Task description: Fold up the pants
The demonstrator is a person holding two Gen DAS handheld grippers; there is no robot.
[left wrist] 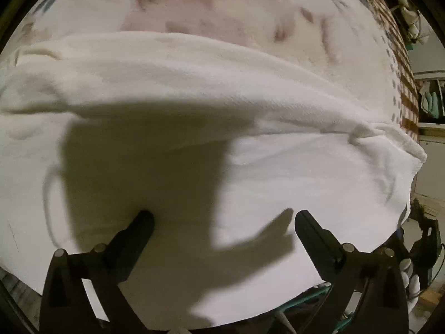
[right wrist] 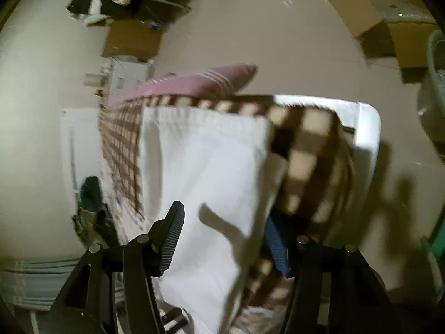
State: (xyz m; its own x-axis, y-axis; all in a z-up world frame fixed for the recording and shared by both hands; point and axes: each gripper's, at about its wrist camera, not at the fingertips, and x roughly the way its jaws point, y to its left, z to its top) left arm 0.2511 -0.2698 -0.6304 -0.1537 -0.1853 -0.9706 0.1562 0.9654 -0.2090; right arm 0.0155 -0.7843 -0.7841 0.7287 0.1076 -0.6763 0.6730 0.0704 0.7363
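white pants (left wrist: 194,89) lie folded on the bed (left wrist: 222,8); soft, light, floppy. both left gripper (left wrist: 222,222) & right gripper (right wrist: 222,231) jaws held wide, nothing gripped. best pinched at the folded edge.

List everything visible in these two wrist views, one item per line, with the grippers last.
pants: one, white, spread across the bed with a fold along the middle
bedcover: one, pale with pink and blue blotches, brown checked border, under the pants
pillow: one, pink with white stripes, far end of the bed
cardboard boxes: several, brown, on the floor beyond the bed
left gripper: one, black fingers apart, above the pants
right gripper: one, black fingers apart, pants edge between them, not clamped
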